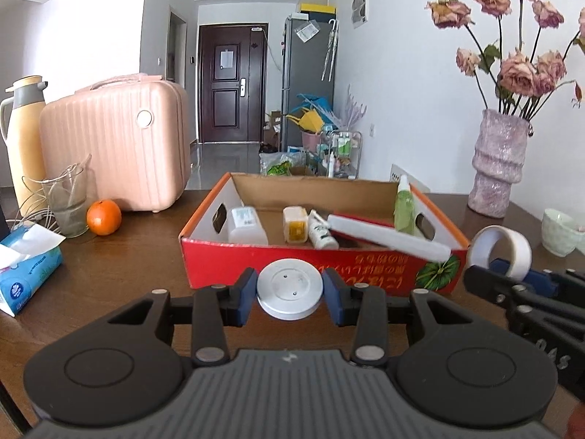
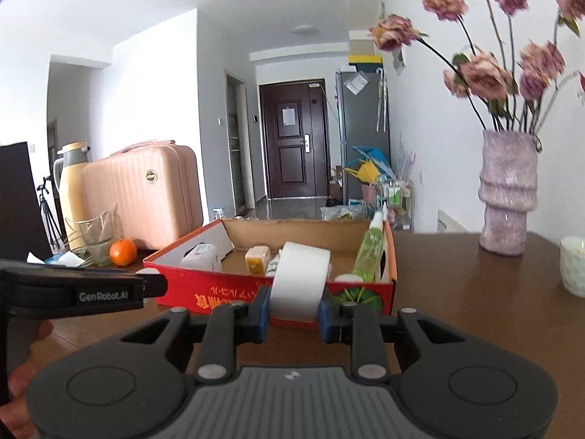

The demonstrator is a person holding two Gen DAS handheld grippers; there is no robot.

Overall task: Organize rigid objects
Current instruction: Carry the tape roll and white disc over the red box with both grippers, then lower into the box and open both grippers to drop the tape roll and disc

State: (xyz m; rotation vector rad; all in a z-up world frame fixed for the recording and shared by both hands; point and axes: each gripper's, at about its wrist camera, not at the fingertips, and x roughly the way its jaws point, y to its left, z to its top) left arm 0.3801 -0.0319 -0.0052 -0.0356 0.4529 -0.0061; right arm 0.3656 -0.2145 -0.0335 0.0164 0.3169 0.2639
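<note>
Nearest the left wrist camera, the left gripper (image 1: 289,294) has its blue pads pressed on either side of a flat round white disc (image 1: 289,288), which it holds clear of the wooden table (image 1: 128,256), just short of the near wall of the red cardboard box (image 1: 310,263). Beside it, the right gripper (image 2: 294,311) clamps a roll of white tape (image 2: 299,280) by its flat sides, also in front of that near wall; from the left wrist view the same roll (image 1: 501,252) sits off the box's near right corner. Both items look carried rather than resting, so the step in hand appears to be the delivery of two rigid objects to the box. Inside it already lie a clear white bottle (image 1: 246,225), a small yellow-labelled container (image 1: 295,225), a small white tube (image 1: 321,234), a long white bar (image 1: 387,237) laid aslant, and a green spray bottle (image 1: 404,205) leaning in the far right corner. The next move likely calls for lifting each load over the near wall, finding bare floor between the contents, and only then parting the fingers. Further off on the table stand an orange (image 1: 104,217), a glass (image 1: 67,201), a pink case (image 1: 117,146) and a vase of dried roses (image 1: 499,168).
</note>
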